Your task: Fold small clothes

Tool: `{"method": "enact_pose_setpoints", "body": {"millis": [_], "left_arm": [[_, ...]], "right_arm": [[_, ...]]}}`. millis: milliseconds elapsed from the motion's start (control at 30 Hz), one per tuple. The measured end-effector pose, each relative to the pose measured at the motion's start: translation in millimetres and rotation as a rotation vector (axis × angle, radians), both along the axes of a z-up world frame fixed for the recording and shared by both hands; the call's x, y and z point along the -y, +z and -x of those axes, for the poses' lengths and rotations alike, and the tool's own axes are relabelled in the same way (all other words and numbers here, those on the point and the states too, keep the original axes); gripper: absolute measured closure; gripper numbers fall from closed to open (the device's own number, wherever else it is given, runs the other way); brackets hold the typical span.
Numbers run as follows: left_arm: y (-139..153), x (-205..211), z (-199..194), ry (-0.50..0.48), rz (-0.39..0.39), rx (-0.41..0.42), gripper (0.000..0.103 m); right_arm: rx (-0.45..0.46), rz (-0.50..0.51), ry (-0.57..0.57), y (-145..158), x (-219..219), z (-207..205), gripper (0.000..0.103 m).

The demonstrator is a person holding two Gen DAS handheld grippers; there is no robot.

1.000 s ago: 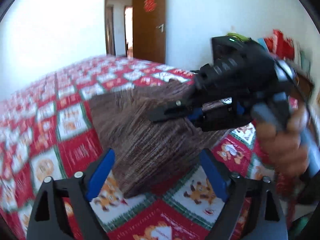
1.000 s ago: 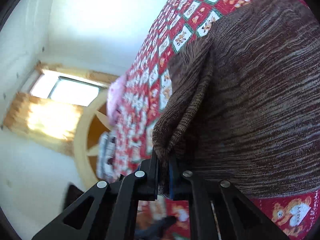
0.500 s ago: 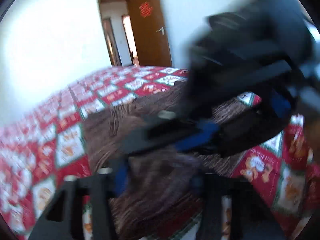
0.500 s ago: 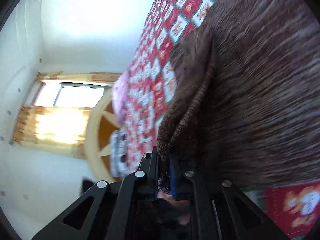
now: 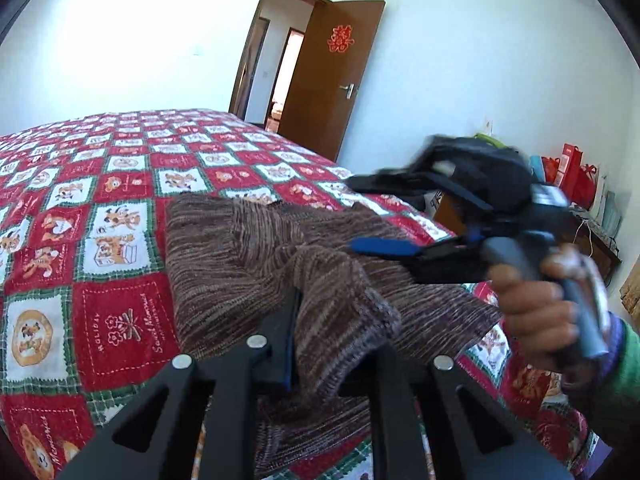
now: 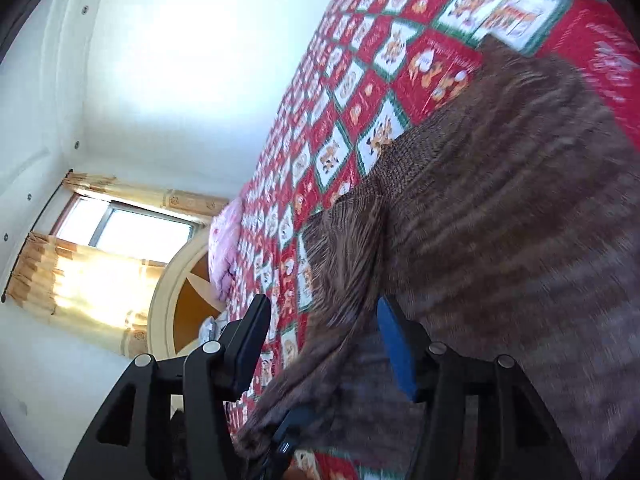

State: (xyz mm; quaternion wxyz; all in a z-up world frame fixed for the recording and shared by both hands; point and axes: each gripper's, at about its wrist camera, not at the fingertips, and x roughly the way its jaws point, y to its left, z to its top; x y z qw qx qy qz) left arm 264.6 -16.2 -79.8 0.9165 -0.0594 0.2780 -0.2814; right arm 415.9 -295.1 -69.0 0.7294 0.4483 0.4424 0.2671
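Note:
A brown striped knit garment (image 5: 240, 264) lies on the red patchwork bedspread (image 5: 100, 200). My left gripper (image 5: 332, 344) is shut on a raised fold of the garment, which drapes over its right finger. My right gripper (image 5: 360, 216) shows in the left wrist view, held in a hand above the garment, jaws wide apart. In the right wrist view my right gripper (image 6: 324, 344) is open, and the garment (image 6: 500, 240) hangs loose between its fingers (image 6: 394, 344).
An open brown door (image 5: 332, 80) stands behind the bed. Red bags (image 5: 572, 172) and a wooden cabinet (image 5: 600, 240) sit at the right wall. A pink pillow (image 6: 224, 248), a round headboard (image 6: 176, 292) and a curtained window (image 6: 120, 240) are at the bed's head.
My right gripper has opened and let go of the garment edge. My left gripper has closed on that fold.

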Motion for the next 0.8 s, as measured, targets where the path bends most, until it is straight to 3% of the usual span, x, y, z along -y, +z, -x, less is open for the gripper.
{"method": "enact_pose_setpoints", "body": {"millis": [167,300,367,400,600,800], "left_arm": [[1,-6,0,0.011,0.041,-0.006,0.089],[-1,-6,-2,0.007,0.043,-0.008,0.089],[-2,-4,-1,0.002,0.041,-0.011,0.089],[-3,-2,-1,-0.002,0.040,-0.014,0.089],[4,8,-1,-0.016,0.029,0.005,0.089],[14,22,-8,-0.048,0.050,0.005,0.089]], "right_arm": [[-0.028,0.157,0.051,-11,-39,-33,0.046],[-0.026,0.154,0.060,-19,-53,-46,0.046],[-0.003,0.160,0.057,-17,-57,-48,0.067],[0.014,0.193,0.075,-14,-62,-51,0.094],[0.105,0.349,0.101,2,-77,-51,0.093],[0.178,0.377,0.107,27,-55,-51,0.093]]}}
